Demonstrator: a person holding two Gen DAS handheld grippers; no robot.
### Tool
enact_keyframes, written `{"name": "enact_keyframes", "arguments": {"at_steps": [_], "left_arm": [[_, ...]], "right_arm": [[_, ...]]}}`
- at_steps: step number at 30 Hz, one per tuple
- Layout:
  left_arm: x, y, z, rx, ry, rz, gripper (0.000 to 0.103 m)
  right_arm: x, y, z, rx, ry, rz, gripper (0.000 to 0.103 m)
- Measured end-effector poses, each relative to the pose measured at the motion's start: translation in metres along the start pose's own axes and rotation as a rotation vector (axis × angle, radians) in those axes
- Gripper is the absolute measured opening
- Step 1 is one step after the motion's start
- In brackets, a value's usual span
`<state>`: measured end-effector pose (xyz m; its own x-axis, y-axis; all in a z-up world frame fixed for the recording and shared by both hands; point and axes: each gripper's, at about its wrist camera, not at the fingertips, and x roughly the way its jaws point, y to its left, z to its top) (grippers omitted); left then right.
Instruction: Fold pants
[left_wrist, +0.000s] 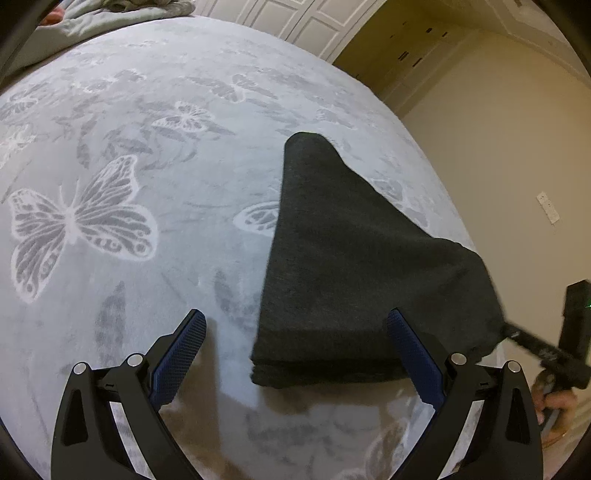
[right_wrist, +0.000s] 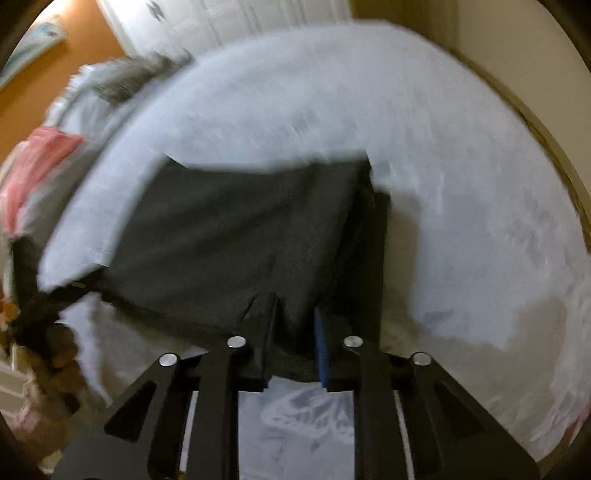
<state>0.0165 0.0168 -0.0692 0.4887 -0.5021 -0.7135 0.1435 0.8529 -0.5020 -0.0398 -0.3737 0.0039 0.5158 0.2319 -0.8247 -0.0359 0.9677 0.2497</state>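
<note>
The dark grey pants (left_wrist: 343, 266) lie folded in layers on the light butterfly-print bedspread (left_wrist: 147, 166). My left gripper (left_wrist: 295, 325) is open and empty, its blue pads (left_wrist: 184, 354) apart above the near folded edge. My right gripper (right_wrist: 295, 321) is shut on the near edge of the pants (right_wrist: 229, 240) and lifts it slightly; it also shows in the left wrist view (left_wrist: 528, 343) at the pants' right corner. The right wrist view is motion-blurred.
A crumpled grey blanket (left_wrist: 122, 11) lies at the bed's far end. Pink fabric (right_wrist: 33, 166) sits at the bed's left side. The bed's right edge (left_wrist: 424, 147) borders a beige wall and white closet doors (left_wrist: 288, 18).
</note>
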Motion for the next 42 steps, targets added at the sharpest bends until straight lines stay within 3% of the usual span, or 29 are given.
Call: {"name": "enact_keyframes", "arguments": {"at_steps": [2, 4, 5, 8, 10, 12, 13, 14, 15, 16, 17, 19, 21, 23, 24, 25, 26, 27, 28, 29, 30, 31, 32, 33, 35, 38, 40, 41, 42], "left_arm": [[0.000, 0.002, 0.001, -0.001, -0.004, 0.004, 0.097], [0.008, 0.003, 0.002, -0.010, 0.013, 0.021, 0.097], [0.011, 0.005, 0.003, -0.021, 0.019, 0.025, 0.097], [0.013, 0.004, 0.006, -0.025, 0.005, 0.029, 0.097], [0.017, 0.003, 0.008, -0.021, -0.001, 0.030, 0.098], [0.023, 0.000, 0.010, -0.009, -0.012, 0.026, 0.097], [0.024, -0.001, 0.011, 0.003, -0.016, 0.002, 0.092], [0.026, -0.002, 0.012, 0.015, -0.016, -0.040, 0.078], [0.029, -0.002, 0.013, 0.020, 0.002, -0.089, 0.028], [0.034, -0.001, 0.014, 0.013, 0.038, -0.085, 0.023], [0.030, 0.002, 0.016, 0.007, 0.024, -0.101, 0.020], [0.010, 0.002, 0.023, 0.003, -0.003, -0.128, 0.015], [-0.021, -0.001, 0.029, 0.010, -0.042, -0.170, 0.015], [-0.059, 0.004, 0.028, 0.041, -0.096, -0.112, 0.015], [-0.066, 0.011, 0.027, 0.030, -0.085, -0.081, 0.016], [-0.068, 0.027, 0.023, -0.008, -0.033, -0.022, 0.021], [-0.064, 0.040, 0.019, -0.024, 0.014, 0.030, 0.026], [-0.057, 0.058, 0.011, -0.040, 0.068, 0.158, 0.026], [-0.058, 0.066, 0.008, -0.062, 0.065, 0.247, 0.023], [-0.068, 0.071, 0.005, -0.082, 0.026, 0.269, 0.022], [-0.078, 0.069, 0.006, -0.084, -0.009, 0.250, 0.024], [-0.093, 0.062, 0.007, -0.062, -0.069, 0.226, 0.034], [-0.105, 0.053, 0.008, -0.027, -0.132, 0.223, 0.042], [-0.110, 0.046, 0.009, 0.000, -0.174, 0.234, 0.058], [-0.115, 0.027, 0.011, 0.070, -0.255, 0.276, 0.063], [-0.101, 0.008, 0.013, 0.163, -0.239, 0.283, 0.063], [-0.091, 0.001, 0.008, 0.210, -0.213, 0.296, 0.063], [-0.086, -0.003, 0.006, 0.231, -0.199, 0.304, 0.063], [-0.084, -0.006, 0.004, 0.250, -0.192, 0.304, 0.063]], "right_arm": [[-0.003, -0.010, -0.002, 0.001, 0.008, -0.005, 0.015], [0.024, -0.019, -0.008, 0.008, 0.092, -0.101, 0.019], [0.026, -0.019, -0.009, 0.013, 0.091, -0.102, 0.026], [0.004, -0.017, 0.000, 0.049, 0.016, -0.110, 0.074], [-0.003, -0.020, 0.003, 0.075, -0.025, -0.086, 0.077], [0.012, -0.021, 0.007, 0.115, 0.011, -0.078, 0.081], [0.023, -0.029, 0.008, 0.162, 0.049, -0.080, 0.081], [0.033, -0.035, 0.007, 0.195, 0.080, -0.070, 0.078], [0.043, -0.038, 0.000, 0.221, 0.104, -0.038, 0.051], [0.057, -0.034, 0.000, 0.240, 0.125, 0.031, 0.047], [0.058, -0.032, 0.000, 0.246, 0.114, 0.045, 0.033], [0.042, -0.018, 0.008, 0.204, 0.056, 0.083, 0.027], [0.013, 0.002, 0.012, 0.151, -0.029, 0.141, 0.027], [-0.012, 0.026, 0.009, 0.076, -0.073, 0.209, 0.028], [-0.014, 0.036, 0.005, 0.051, -0.065, 0.209, 0.035], [-0.004, 0.045, -0.004, 0.024, -0.021, 0.179, 0.041], [0.009, 0.051, -0.013, 0.006, 0.034, 0.146, 0.056], [0.025, 0.053, -0.023, -0.004, 0.096, 0.100, 0.059], [0.044, 0.054, -0.035, -0.007, 0.183, 0.012, 0.059], [0.046, 0.054, -0.037, -0.002, 0.177, -0.011, 0.059], [0.040, 0.055, -0.034, 0.005, 0.139, -0.003, 0.059], [0.023, 0.056, -0.025, 0.006, 0.061, 0.008, 0.059], [0.013, 0.056, -0.020, 0.010, 0.008, 0.019, 0.067], [0.003, 0.054, -0.013, 0.025, -0.060, 0.037, 0.075], [0.002, 0.051, -0.001, 0.068, -0.092, 0.059, 0.075], [0.034, 0.048, 0.014, 0.117, -0.049, 0.026, 0.075], [0.066, 0.054, 0.025, 0.105, 0.010, -0.010, 0.044], [0.076, 0.062, 0.030, 0.076, 0.031, 0.021, 0.017], [0.075, 0.071, 0.030, 0.059, 0.021, 0.005, 0.010]]}}
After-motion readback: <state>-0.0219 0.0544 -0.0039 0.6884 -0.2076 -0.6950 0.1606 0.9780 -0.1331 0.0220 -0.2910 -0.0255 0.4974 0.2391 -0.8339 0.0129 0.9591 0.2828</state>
